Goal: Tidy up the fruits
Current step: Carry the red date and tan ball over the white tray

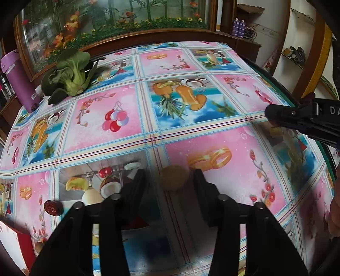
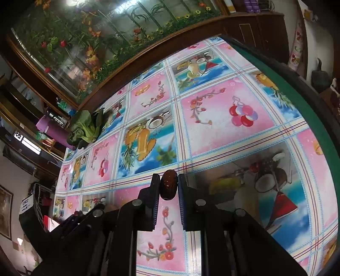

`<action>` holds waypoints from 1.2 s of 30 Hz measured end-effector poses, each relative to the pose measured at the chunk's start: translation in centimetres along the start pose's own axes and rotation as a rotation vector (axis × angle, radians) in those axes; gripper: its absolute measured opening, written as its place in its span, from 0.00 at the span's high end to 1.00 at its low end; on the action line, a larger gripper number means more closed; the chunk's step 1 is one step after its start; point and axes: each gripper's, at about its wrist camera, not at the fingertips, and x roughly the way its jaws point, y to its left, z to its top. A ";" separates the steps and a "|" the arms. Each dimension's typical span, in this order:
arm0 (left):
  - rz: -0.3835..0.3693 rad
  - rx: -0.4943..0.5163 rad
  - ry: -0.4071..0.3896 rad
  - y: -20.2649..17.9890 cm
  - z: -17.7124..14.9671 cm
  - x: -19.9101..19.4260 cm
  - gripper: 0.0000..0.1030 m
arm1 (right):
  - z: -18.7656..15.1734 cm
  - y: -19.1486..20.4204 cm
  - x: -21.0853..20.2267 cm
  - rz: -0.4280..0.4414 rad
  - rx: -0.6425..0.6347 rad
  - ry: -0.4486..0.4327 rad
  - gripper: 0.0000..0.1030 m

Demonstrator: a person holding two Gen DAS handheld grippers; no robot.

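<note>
1. The right gripper (image 2: 169, 186) has its fingers (image 2: 154, 191) pressed on both sides of a small dark red date (image 2: 168, 184). The date stands up between them, held above the counter (image 2: 223, 131).

2. The left gripper (image 1: 170, 180) has its fingers (image 1: 136, 182) spread wide apart. Nothing is held in them.

3. Between those spread fingers sits a round, tan fruit (image 1: 173, 177) on the counter. It looks blurry, so I cannot tell what kind it is. It seems not to touch either finger.

4. Another dark red date (image 1: 53, 208) lies on the counter, off to the left of the left gripper — near a red and white thing (image 1: 17, 244) at the counter's edge.

5. The counter has a shiny cloth with pink and blue squares and pictures of fruit and rings.

6. At the far left corner lies a leafy green vegetable (image 1: 70, 76). Just beside it is a purple bottle (image 1: 19, 80), which looks tipped over.

7. In the left wrist view, the right gripper (image 1: 306, 118) comes in from the right side, above the counter's edge.

8. Behind the counter is a big flower picture (image 1: 110, 19) in a brown wood frame.
</note>
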 end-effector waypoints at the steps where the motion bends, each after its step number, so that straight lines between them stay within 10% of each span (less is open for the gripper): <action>1: -0.003 0.009 -0.002 -0.2 0.0 -0.1 0.69 | 0.0 0.0 0.0 0.004 0.002 0.001 0.85; 18: -0.026 -0.014 -0.088 -0.8 -3.2 -7.1 0.73 | -1.8 1.7 -0.3 0.044 -0.044 0.017 0.85; 36: 0.035 -0.102 -0.241 4.6 -10.9 -18.1 0.73 | -12.9 12.8 -8.5 0.193 -0.364 -0.127 0.86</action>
